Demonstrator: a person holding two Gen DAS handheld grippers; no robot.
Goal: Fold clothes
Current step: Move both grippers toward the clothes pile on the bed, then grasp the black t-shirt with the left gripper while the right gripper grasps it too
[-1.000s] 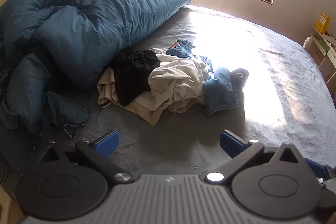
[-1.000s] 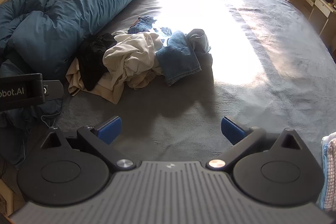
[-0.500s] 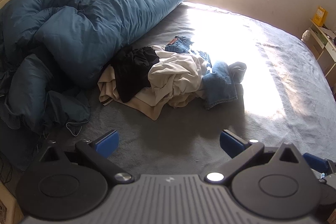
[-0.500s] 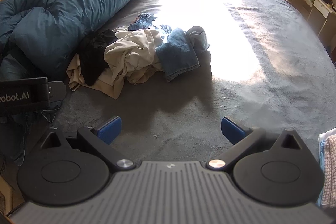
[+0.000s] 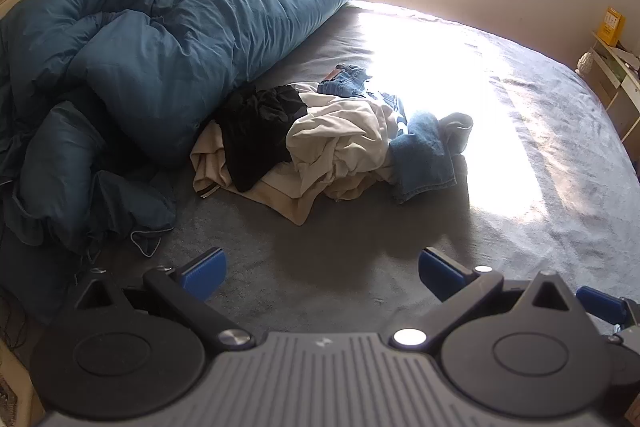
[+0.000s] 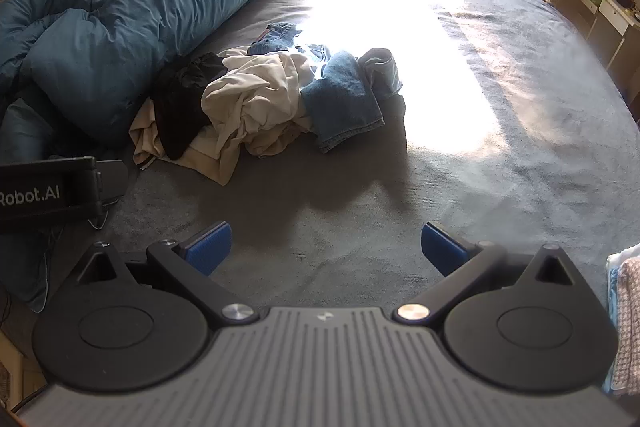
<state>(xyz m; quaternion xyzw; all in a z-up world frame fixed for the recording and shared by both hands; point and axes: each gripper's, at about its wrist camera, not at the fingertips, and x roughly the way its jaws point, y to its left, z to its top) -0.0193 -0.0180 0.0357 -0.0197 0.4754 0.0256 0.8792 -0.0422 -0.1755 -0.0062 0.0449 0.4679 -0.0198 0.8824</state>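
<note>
— What's moved in the last second?

— Little. Both views have slid back and up a touch: the heap of clothes [image 5: 328, 143] now sits slightly smaller and higher in each than it did a second ago. Nothing in the heap itself has shifted.

— The claws?

— Left claw [image 5: 322, 269] spread wide, nothing between the blue pads [image 5: 204, 269]. Right claw [image 6: 326, 245] likewise released and empty, over bare grey bed [image 6: 500, 147]. The left unit's body shows at the edge of the right view.

— And the clothes?

— Mid-bed, against the rolled blue duvet [image 5: 160, 47]. Black garment [image 5: 256, 131] on the duvet side, cream garment [image 5: 340, 143] crumpled in the middle, jeans [image 5: 424, 155] on the sunlit side. All well ahead of both claws, untouched.

— So where does that leave the job?

— My guess: this heap isn't begun. A stack of cloth [image 6: 624, 323] shows at the right edge of the right view; whether it's finished folding, I can't tell. Backing off leaves open bed in front for spreading a piece flat.
</note>
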